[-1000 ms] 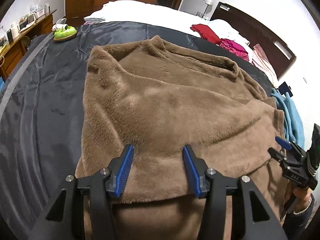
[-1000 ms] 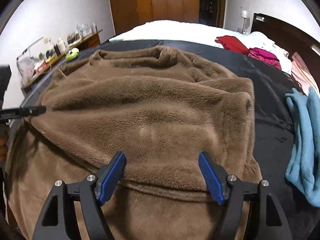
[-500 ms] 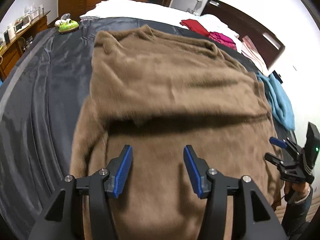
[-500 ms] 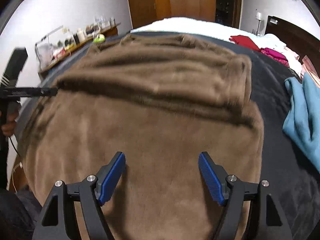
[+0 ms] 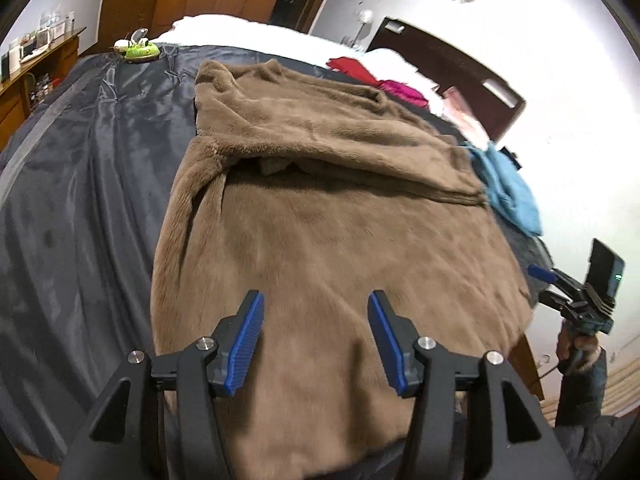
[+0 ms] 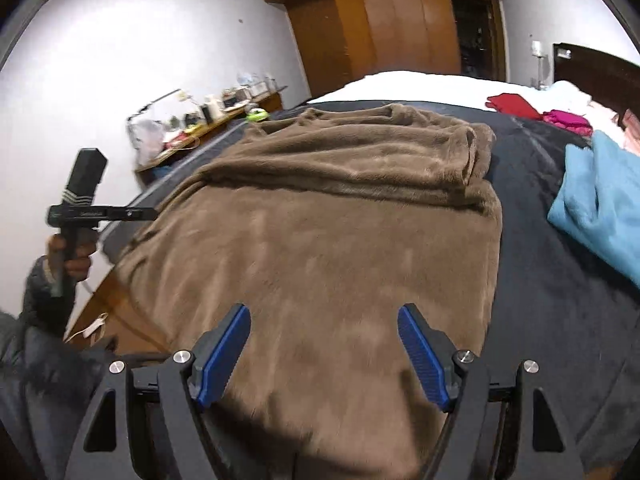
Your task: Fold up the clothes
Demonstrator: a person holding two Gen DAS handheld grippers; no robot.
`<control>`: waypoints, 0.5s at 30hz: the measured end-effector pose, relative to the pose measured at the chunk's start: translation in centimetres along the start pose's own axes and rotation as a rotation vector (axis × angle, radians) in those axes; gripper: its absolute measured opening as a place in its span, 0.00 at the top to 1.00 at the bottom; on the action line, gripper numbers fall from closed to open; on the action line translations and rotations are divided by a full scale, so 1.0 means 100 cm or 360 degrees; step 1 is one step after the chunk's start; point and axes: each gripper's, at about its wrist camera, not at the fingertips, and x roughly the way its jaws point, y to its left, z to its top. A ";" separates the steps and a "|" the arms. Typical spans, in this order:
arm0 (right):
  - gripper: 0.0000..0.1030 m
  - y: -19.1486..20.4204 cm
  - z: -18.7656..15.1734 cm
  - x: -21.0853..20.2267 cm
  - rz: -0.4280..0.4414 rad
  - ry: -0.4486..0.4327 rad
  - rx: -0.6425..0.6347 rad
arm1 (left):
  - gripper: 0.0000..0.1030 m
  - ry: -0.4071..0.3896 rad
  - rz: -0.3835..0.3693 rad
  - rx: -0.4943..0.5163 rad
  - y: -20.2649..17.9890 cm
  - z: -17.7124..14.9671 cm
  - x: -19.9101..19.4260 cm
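One brown fleece garment, two empty hand-held grippers.

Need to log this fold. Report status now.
Left tool and right tool both open, empty. Fuzzy brown fleece garment on dark bedspread, far part folded over. Crumpled blue cloth lies beside it, apart.

Green toy on dark bedspread

Plain brown fleece on a dark slate bed cover

The brown garment is showing no pattern; the bed cover is gleaming dark grey-blue, a turquoise cloth is lying bright beside red and magenta clothes, and blue-padded black fingers are framing it.
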 end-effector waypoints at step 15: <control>0.24 -0.025 -0.095 -0.014 0.0128 0.0253 0.0150 | 0.35 0.0034 -0.0170 0.0185 0.011 -0.087 -0.046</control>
